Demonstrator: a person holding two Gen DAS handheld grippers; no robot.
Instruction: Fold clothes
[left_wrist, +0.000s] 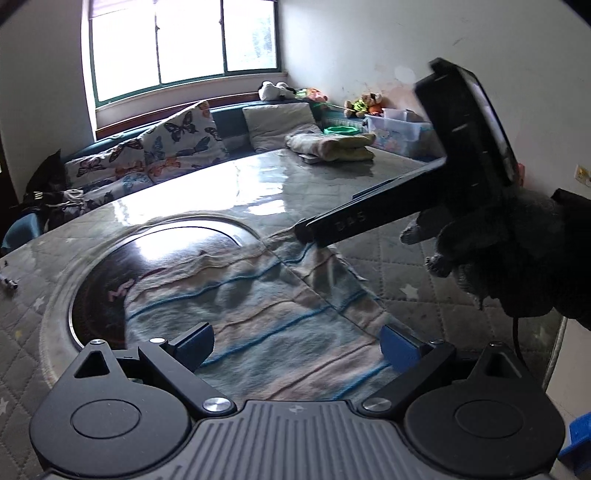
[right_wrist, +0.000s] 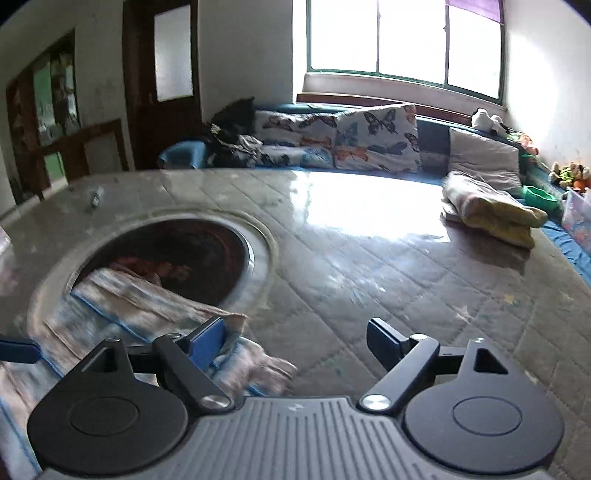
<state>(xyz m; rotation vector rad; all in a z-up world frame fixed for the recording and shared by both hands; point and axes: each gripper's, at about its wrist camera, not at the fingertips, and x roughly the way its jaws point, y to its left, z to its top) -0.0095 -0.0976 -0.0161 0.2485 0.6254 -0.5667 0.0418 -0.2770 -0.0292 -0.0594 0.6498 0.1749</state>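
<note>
Lying across the glass-covered quilted table (left_wrist: 388, 258), partly over the dark round inset (left_wrist: 110, 273), the striped cloth (left_wrist: 258, 306) is seen directly beneath and ahead of the left gripper (left_wrist: 297, 345), whose blue-padded fingers are spread wide with nothing between them. In the left wrist view a diagonal folded edge is shown running from the far centre of the cloth toward the near right, so the long axis is judged to run obliquely away from this gripper. The right gripper (right_wrist: 295, 341) is also held wide and empty; in its own view the cloth (right_wrist: 147, 314) lies to its left, a bunched corner sitting just beside its left finger pad (right_wrist: 208, 343), while bare table is framed between the fingers. The left gripper is therefore judged the nearer to the body of the cloth, the right the nearer to that corner. From the left wrist view alone the right tool's dark fingers (left_wrist: 351, 221) and the gloved hand (left_wrist: 498, 258) holding it are seen, poised over the cloth's far edge; whether contact is made cannot be told. The right view is motion-blurred near the cloth. A folded yellow bundle (right_wrist: 491, 214) rests well apart at the far side
</note>
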